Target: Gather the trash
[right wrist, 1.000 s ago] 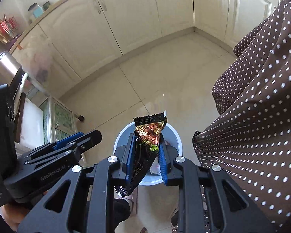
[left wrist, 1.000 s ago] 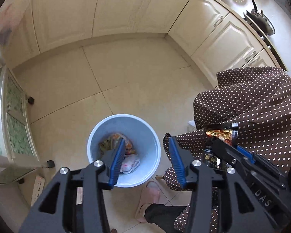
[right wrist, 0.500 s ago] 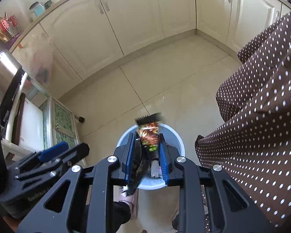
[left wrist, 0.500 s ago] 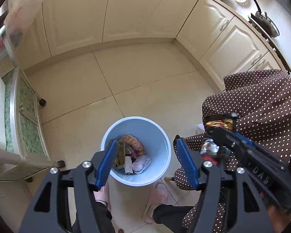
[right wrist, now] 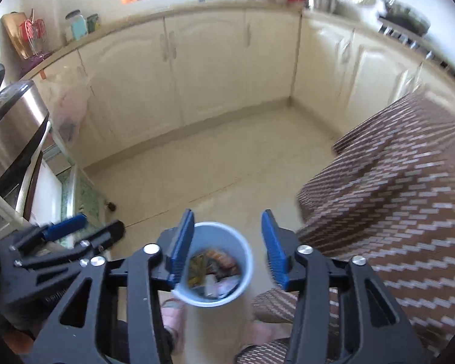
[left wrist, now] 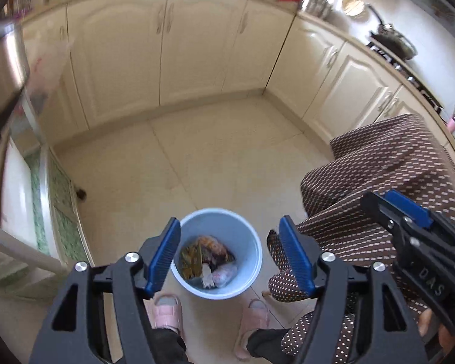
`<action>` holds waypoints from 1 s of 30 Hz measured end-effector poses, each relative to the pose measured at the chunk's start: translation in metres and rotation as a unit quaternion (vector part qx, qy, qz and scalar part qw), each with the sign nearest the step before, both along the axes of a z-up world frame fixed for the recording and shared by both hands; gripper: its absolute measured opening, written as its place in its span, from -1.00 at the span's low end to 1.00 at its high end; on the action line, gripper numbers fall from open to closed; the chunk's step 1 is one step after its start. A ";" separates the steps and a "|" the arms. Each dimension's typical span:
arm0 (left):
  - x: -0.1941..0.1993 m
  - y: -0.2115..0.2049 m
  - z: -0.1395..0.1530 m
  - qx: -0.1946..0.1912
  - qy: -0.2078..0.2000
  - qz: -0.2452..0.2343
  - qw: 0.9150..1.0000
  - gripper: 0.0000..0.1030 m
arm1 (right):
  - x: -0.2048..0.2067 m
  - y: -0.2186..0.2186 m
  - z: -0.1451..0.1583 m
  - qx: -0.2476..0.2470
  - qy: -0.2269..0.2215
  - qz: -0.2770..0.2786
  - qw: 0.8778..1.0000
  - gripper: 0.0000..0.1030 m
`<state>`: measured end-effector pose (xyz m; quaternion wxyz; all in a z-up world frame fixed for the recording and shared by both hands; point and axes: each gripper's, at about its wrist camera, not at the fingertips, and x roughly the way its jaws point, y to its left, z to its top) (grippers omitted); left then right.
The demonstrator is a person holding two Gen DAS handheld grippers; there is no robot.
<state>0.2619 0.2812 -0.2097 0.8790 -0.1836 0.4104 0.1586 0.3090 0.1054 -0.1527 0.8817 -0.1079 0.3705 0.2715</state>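
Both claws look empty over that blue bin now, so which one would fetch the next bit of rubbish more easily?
No clear winner. The left gripper and right gripper both hang open and empty above the blue bin, side by side. No loose rubbish shows on the floor, so neither is visibly nearer.

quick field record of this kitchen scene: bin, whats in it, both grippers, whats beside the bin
bin: light blue bin on the tiled floor
contents: wrappers and crumpled trash inside
left gripper: fingers open, nothing between them
right gripper: fingers just opened, nothing between them, above the bin
beside bin: dotted brown cloth to its right, pink slippers at the near side
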 end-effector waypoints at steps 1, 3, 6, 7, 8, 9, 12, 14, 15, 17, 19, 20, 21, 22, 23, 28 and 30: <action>-0.003 -0.004 0.009 0.007 -0.008 -0.003 1.000 0.35 | -0.006 -0.008 0.007 0.001 -0.009 -0.005 1.000 -0.01; -0.015 -0.021 0.034 0.025 -0.033 -0.014 0.999 0.38 | -0.024 -0.029 0.025 0.005 -0.034 -0.019 0.999 0.07; -0.032 -0.046 0.065 0.048 -0.065 -0.029 0.996 0.49 | -0.050 -0.061 0.049 0.012 -0.067 -0.037 0.997 0.18; -0.038 -0.053 0.073 0.052 -0.074 -0.034 0.995 0.53 | -0.056 -0.068 0.055 0.013 -0.076 -0.044 0.996 0.22; -0.043 -0.062 0.081 0.057 -0.082 -0.040 0.994 0.57 | -0.064 -0.077 0.061 0.014 -0.089 -0.052 0.995 0.24; -0.050 -0.074 0.092 0.062 -0.093 -0.050 0.992 0.58 | -0.074 -0.089 0.068 0.014 -0.101 -0.059 0.993 0.28; -0.066 -0.100 0.115 0.074 -0.115 -0.071 0.988 0.62 | -0.096 -0.113 0.082 0.017 -0.126 -0.080 0.989 0.36; -0.076 -0.117 0.126 0.084 -0.127 -0.081 0.985 0.63 | -0.113 -0.132 0.093 0.025 -0.141 -0.097 0.985 0.38; -0.084 -0.127 0.134 0.088 -0.137 -0.091 0.983 0.64 | -0.122 -0.144 0.099 0.030 -0.147 -0.106 0.983 0.38; -0.098 -0.143 0.145 0.092 -0.150 -0.104 0.979 0.67 | -0.133 -0.159 0.105 0.034 -0.155 -0.120 0.980 0.41; -0.109 -0.157 0.155 0.096 -0.164 -0.114 0.975 0.67 | -0.147 -0.175 0.113 0.043 -0.164 -0.134 0.976 0.58; -0.116 -0.165 0.161 0.100 -0.170 -0.118 0.973 0.68 | -0.154 -0.183 0.117 0.046 -0.171 -0.141 0.974 0.60; -0.124 -0.173 0.167 0.106 -0.179 -0.124 0.970 0.69 | -0.160 -0.187 0.120 0.048 -0.176 -0.144 0.973 0.60; -0.130 -0.178 0.172 0.109 -0.184 -0.128 0.968 0.70 | -0.168 -0.194 0.124 0.052 -0.181 -0.147 0.971 0.60; -0.136 -0.186 0.177 0.114 -0.190 -0.132 0.966 0.72 | -0.176 -0.198 0.126 0.054 -0.186 -0.151 0.969 0.60; -0.167 -0.217 0.201 0.120 -0.227 -0.155 0.954 0.75 | -0.208 -0.218 0.139 0.061 -0.214 -0.166 0.961 0.63; -0.179 -0.228 0.208 0.120 -0.239 -0.165 0.949 0.76 | -0.220 -0.225 0.143 0.061 -0.224 -0.172 0.957 0.63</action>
